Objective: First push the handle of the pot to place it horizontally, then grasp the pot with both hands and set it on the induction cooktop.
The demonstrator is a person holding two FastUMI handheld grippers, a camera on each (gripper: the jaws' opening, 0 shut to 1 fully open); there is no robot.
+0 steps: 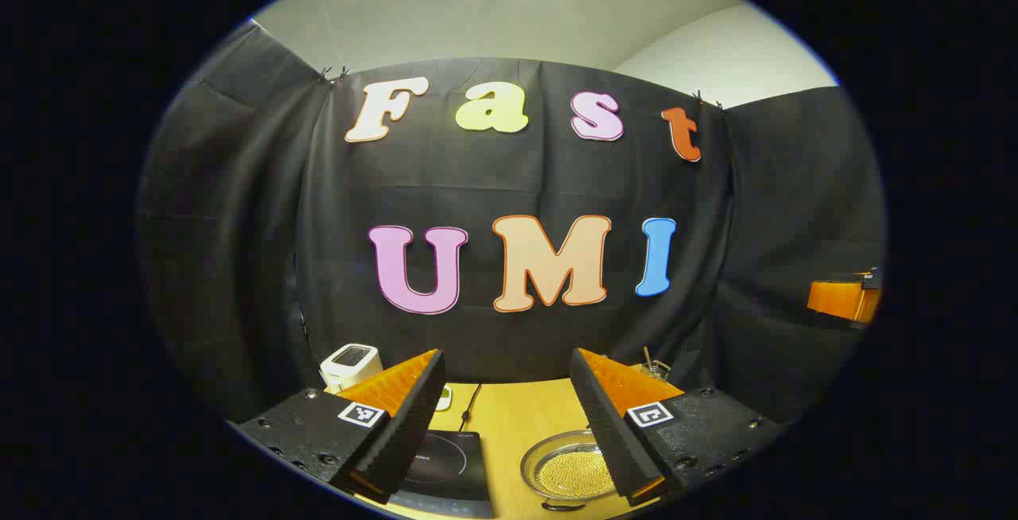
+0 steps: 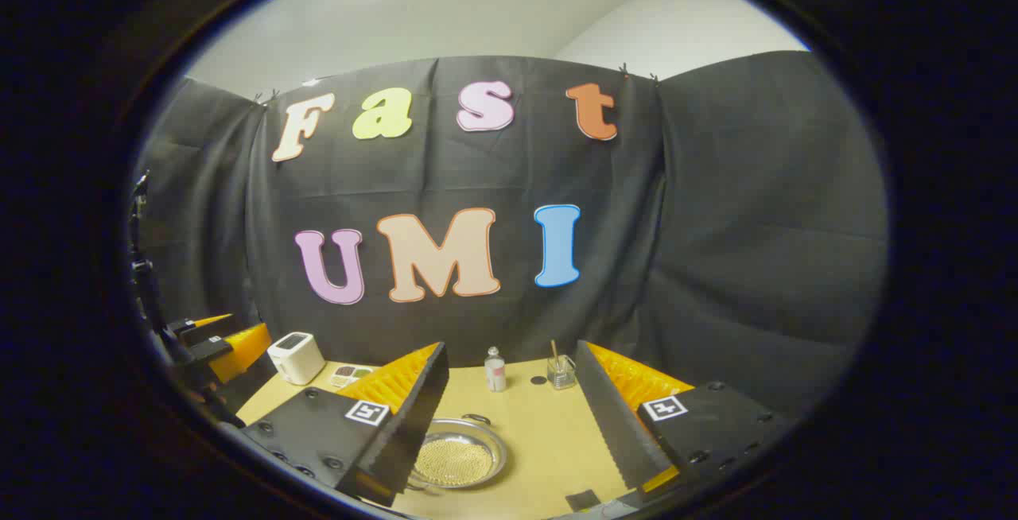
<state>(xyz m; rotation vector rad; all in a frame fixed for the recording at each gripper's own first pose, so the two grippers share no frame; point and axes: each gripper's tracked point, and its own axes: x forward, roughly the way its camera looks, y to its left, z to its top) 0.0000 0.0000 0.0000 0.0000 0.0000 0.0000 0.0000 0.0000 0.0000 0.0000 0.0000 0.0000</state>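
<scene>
Left tool [image 1: 507,424] nearest the lens in the left gripper view: fingers spread wide, nothing between them, held above the counter [image 1: 517,413] and looking level toward the booth wall. Foam-faced fingers [image 1: 413,417] splay outward; orange backing shows behind them.

Between and below those fingers: black induction cooktop [image 1: 449,468] lies flat at lower left, partly behind the left finger. Pot [image 1: 566,468], shiny metal with a pale beaded fill, sits just right of the cooktop, apart from it, partly hidden by the right finger. A dark handle tip shows at its near rim; which way it lies, cannot tell. Cord [image 1: 471,402] runs back from the cooktop. White toaster [image 1: 350,365] at far left of the counter.

Right tool [image 2: 509,424] in the right gripper view: likewise wide open, empty, raised over the counter. Pot [image 2: 457,456] lies low between its fingers, tucked against the left finger, untouched. Farther back: small bottle [image 2: 495,369] and glass jar [image 2: 561,373] with a stick in it, side by side near the wall. Toaster [image 2: 296,357] at left; left tool's orange and black body [image 2: 215,341] at the far left edge.
</scene>
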